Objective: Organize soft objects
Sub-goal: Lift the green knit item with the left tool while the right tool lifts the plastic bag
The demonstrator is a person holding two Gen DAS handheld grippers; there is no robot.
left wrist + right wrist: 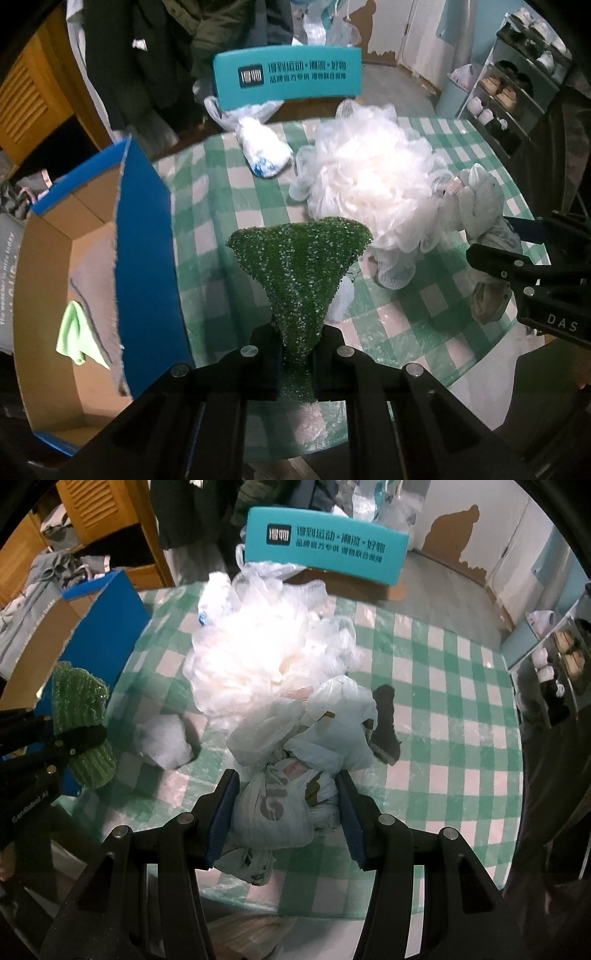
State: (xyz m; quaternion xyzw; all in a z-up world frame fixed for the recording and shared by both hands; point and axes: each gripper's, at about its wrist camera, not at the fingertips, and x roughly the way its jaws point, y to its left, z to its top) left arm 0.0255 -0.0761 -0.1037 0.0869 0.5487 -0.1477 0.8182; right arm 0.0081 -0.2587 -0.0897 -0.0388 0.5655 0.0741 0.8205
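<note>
Far left: open cardboard box (92, 236) with blue outer walls, standing against the desk's left edge; a light green cloth (75, 338) and a grey one already lie inside.

Left gripper (298, 352): jaws clenched on the narrow end of a green scrubbing pad (299, 266), which fans out above the checked desk (229, 258), lifted clear of it and just right of the box wall. Step in hand, by my read: carrying the pad to the box. Next move calls for swinging left over the blue wall, then letting go; the pad is floppy and could catch on the rim.

Centre: big white mesh bath pouf (369, 188) on the desk, a knotted plastic bag (264, 149) behind it, a small white plastic wad (164, 744) in front. Teal sign (288, 75) at the desk's far edge.

Right: right gripper (282, 814), jaws spread wide on either side of a bundle of crumpled plastic bags (295, 753) that sits on the desk, not squeezed yet. Likely next pick: close on the bundle, lift, follow to the box. A dark object (384, 720) lies just beyond the bundle; can't tell what it is.
</note>
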